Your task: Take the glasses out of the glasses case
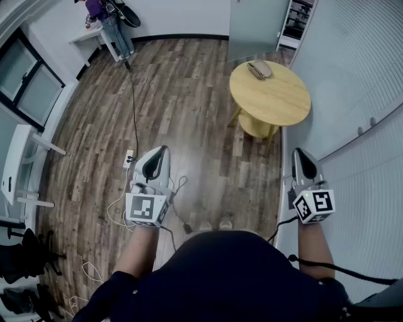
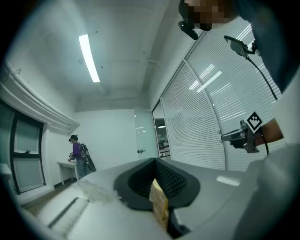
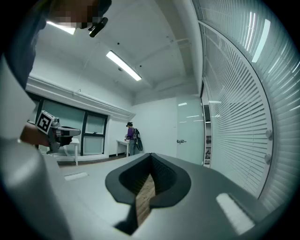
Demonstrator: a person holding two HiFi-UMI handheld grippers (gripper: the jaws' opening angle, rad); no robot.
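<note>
Left gripper view: the grey left gripper (image 2: 155, 161) has its dark ribbed pads brought together at the tips, with nothing held between them. The right gripper view shows the grey right gripper (image 3: 150, 155) in the same state, pads meeting and empty, with only a sliver of brown plank floor visible through the slit behind them. In the head view both grippers are held level in front of the person's dark-clad body, the left one (image 1: 162, 149) over the brown wood-plank floor (image 1: 189, 94) and the right one (image 1: 301, 151) close to the white slatted wall (image 1: 365, 75). A white power strip (image 1: 130, 159) lies just beside the left gripper's tip, with a black cable (image 1: 134, 107) running away from it. Well ahead of both grippers stands a round yellow wooden table (image 1: 277, 104), and the closed beige glasses case (image 1: 259, 69) rests on its far side. In the far corner a person in a purple top (image 1: 99, 11) stands at a white desk (image 1: 85, 34).
</note>
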